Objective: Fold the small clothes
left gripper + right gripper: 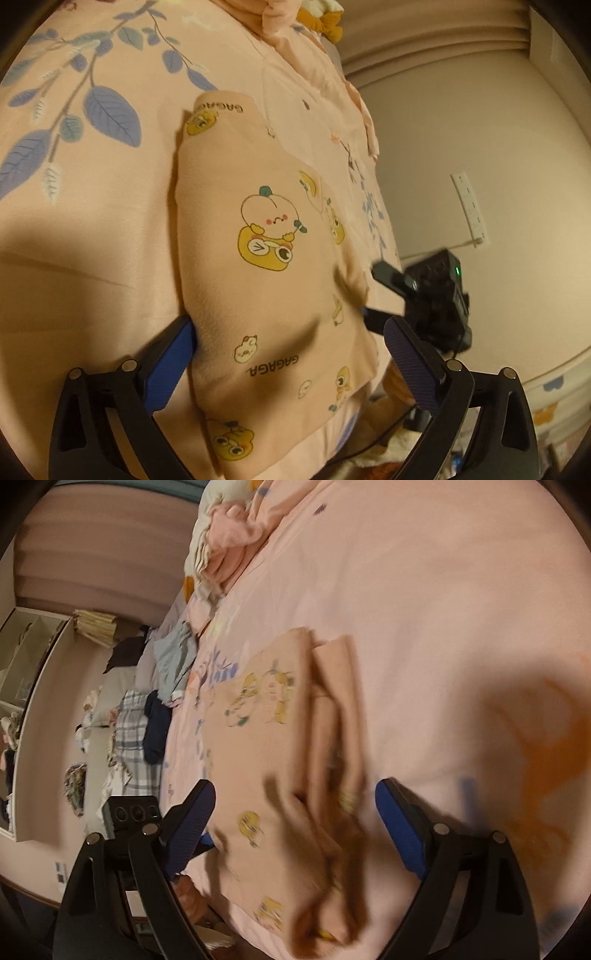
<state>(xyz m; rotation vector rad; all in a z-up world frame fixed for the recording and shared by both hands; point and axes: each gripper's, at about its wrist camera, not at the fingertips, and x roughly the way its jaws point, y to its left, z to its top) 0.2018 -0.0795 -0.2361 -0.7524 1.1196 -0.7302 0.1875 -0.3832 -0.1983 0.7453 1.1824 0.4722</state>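
A small peach garment [266,266] with yellow cartoon prints and "GAGAGA" lettering lies folded on the pink floral bedsheet [92,240]. My left gripper [291,347] is open, its blue fingers straddling the garment's near end. The right gripper [384,295] shows at the garment's right edge in the left wrist view. In the right wrist view my right gripper [295,812] is open over the same garment [266,757], which is blurred by motion, with folded layers [332,709] along its right side. Neither gripper holds the cloth.
A pile of pink clothes [225,550] lies at the bed's far end. Grey, plaid and dark clothes [159,701] sit along the bed's left edge. A wall with a socket strip [471,206] is beside the bed. A white shelf [33,701] stands left.
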